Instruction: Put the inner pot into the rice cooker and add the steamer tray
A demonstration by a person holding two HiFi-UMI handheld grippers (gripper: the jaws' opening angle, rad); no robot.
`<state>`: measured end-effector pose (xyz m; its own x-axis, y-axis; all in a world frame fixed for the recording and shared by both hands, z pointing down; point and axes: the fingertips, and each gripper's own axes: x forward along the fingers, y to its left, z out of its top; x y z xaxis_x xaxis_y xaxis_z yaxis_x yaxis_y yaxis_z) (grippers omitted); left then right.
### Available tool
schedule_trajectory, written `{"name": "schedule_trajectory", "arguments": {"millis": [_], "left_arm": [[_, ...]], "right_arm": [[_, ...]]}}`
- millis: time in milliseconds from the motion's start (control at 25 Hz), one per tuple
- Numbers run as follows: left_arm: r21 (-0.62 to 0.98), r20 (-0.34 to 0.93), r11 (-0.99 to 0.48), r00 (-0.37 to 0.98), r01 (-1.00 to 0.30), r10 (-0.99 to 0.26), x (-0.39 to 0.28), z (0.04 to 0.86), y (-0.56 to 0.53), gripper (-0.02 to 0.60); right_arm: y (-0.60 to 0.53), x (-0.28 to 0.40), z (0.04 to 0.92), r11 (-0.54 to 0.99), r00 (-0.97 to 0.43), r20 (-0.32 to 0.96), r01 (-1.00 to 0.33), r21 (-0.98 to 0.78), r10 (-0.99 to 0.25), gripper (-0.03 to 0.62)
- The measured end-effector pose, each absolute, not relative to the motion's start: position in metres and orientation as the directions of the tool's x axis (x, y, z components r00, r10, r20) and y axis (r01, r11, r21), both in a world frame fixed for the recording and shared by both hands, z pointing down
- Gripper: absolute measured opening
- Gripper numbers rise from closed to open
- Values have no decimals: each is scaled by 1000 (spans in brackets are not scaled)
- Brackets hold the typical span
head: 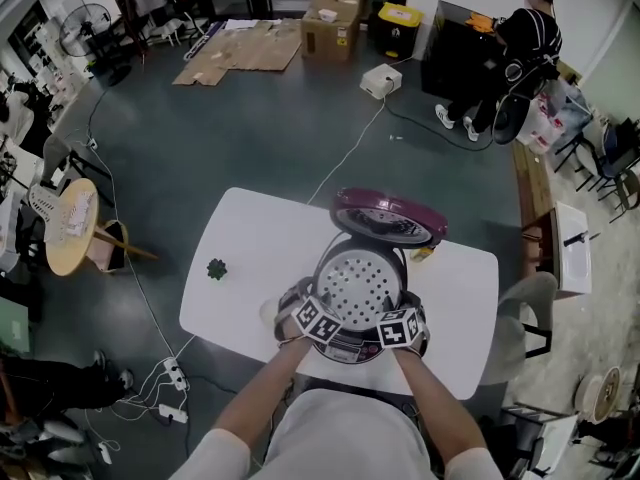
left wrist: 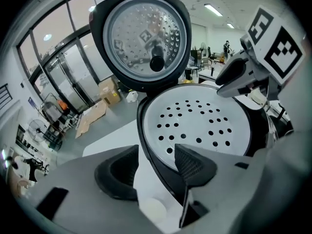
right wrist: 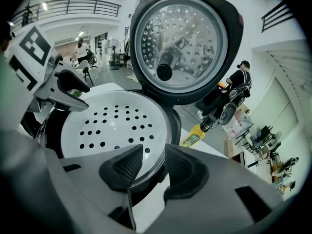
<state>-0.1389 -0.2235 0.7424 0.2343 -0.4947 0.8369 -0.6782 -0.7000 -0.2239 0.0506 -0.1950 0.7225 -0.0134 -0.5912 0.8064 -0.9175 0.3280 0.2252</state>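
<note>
The white desk (head: 250, 238) carries the rice cooker (head: 350, 352), its lid (head: 388, 218) standing open at the far side. The round, perforated steamer tray (head: 360, 280) lies level in the cooker's mouth and hides whatever is below it. Left tongs (left wrist: 156, 165) and right tongs (right wrist: 155, 167) are open, each astride the near rim without pressing it. A small dark thing (head: 216, 268), too small to make out, lies well to the left.

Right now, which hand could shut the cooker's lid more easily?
Probably right: the open lid sits over toward the right gripper, whose jaws stand apart, gripping nothing.
</note>
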Motion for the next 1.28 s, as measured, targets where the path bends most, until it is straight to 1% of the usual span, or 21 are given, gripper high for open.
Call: {"name": "schedule_trajectory", "arguments": {"millis": [200,320,480,640,800,960,1040,1280], "left_arm": [[-200,812,-684,272,-701,-516,-142,733,-224,253],[-146,789,-674,325,-724,-521,-144,721,-219,247],[-88,754,-672,392,-735,-527,-149,701,-213,229],[-26,706,-682,469,-730,-530,-149,676,-205,204],[29,647,-704,550,-710,-528,-147,648,-194,186],[119,588,-714,628,-690,-509,-145,623,-184,150],[158,575,-705,645,-691,-503,-148,619,-179,138],[151,528,-711,664,-687,-530,-152,596,-147,117]], "right_arm": [[-193,49,716,306,-15,783,-925,226,-622,156],[-192,49,707,290,-19,764,-931,222,-644,155],[-186,48,685,266,-40,733,-944,195,-679,149],[-175,38,658,260,-109,682,-958,122,-723,130],[-163,32,627,256,-129,635,-960,111,-761,120],[-146,30,603,196,-159,590,-981,-2,-791,100],[-137,30,596,180,-166,578,-983,-34,-799,89],[-103,28,555,211,-203,503,-977,-42,-840,57]]}}
